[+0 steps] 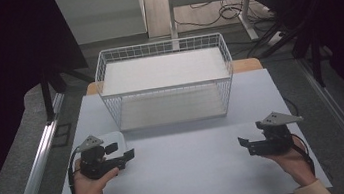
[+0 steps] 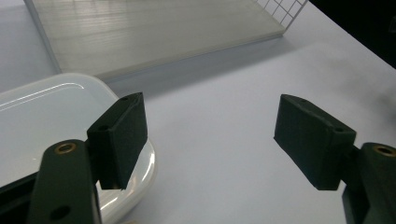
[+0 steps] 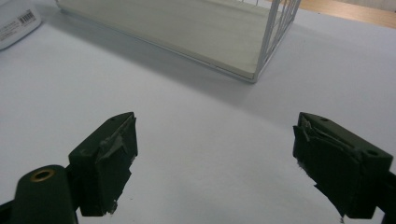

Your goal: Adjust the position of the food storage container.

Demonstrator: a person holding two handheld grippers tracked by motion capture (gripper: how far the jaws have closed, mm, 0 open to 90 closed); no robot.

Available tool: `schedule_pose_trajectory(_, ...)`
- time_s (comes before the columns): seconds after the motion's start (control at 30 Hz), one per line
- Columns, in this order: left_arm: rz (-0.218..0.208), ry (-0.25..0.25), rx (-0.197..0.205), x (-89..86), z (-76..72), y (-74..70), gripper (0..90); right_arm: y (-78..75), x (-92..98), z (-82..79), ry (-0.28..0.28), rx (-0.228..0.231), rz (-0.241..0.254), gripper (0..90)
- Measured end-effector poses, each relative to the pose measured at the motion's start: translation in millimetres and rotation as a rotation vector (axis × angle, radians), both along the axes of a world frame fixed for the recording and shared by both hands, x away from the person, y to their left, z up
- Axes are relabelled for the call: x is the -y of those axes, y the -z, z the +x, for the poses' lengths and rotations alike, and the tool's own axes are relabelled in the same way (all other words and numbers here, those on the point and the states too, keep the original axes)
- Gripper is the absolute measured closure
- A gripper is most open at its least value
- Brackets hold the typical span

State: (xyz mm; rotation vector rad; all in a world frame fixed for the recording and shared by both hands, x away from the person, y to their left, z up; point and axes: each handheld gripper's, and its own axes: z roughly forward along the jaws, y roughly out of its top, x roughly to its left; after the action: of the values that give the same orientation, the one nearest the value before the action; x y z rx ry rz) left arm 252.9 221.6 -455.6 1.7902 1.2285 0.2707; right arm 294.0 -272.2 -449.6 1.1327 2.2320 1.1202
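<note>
Centre bench (image 1: 183, 161): wide open between the left hand-held gripper (image 1: 119, 153) and the right hand-held gripper (image 1: 245, 144), nothing lying there.
Front of rack: the white wire rack (image 1: 165, 80) stands across the far half of the bench, and a clear strip of bench runs along its near side.
Rack lower level: its shelf board (image 2: 154, 32) lies bare, with the near side open for entry under the upper shelf.
Left side: the white lidded container (image 2: 51, 112) sits right under the left hand-held gripper, touching or just below one jaw, and blocks a low pass there.
Right side: free bench up to the rack's corner post (image 3: 268, 39).
</note>
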Motion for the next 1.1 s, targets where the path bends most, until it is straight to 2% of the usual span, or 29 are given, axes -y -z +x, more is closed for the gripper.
schedule_pose_trajectory(0.17,-0.002,-0.003,-0.005,-0.6,-0.8,0.6,25.4,1.0,1.5,-0.3,0.002,-0.01,0.001,15.0)
schedule_pose_trajectory(0.33,0.011,0.013,0.0,0.9,-0.9,1.3,25.4,3.0,6.6,-0.6,0.013,-0.032,0.027,18.6)
schedule_pose_trajectory(0.53,0.005,0.034,-0.007,1.7,0.2,2.8,25.4,0.5,5.1,-4.8,-0.001,-0.029,0.024,20.4)
schedule_pose_trajectory(0.87,0.002,0.025,-0.002,-0.2,0.9,0.7,25.4,1.7,8.7,-3.5,-0.014,-0.045,0.023,22.7)
schedule_pose_trajectory(0.97,0.008,0.021,0.003,0.3,-1.2,-3.9,25.7,0.9,8.8,-4.3,-0.015,-0.048,0.023,23.3)
schedule_pose_trajectory(1.1,0.023,0.019,0.034,-2.2,-4.7,-16.3,26.6,1.5,10.3,-3.4,-0.019,-0.053,0.023,24.1)
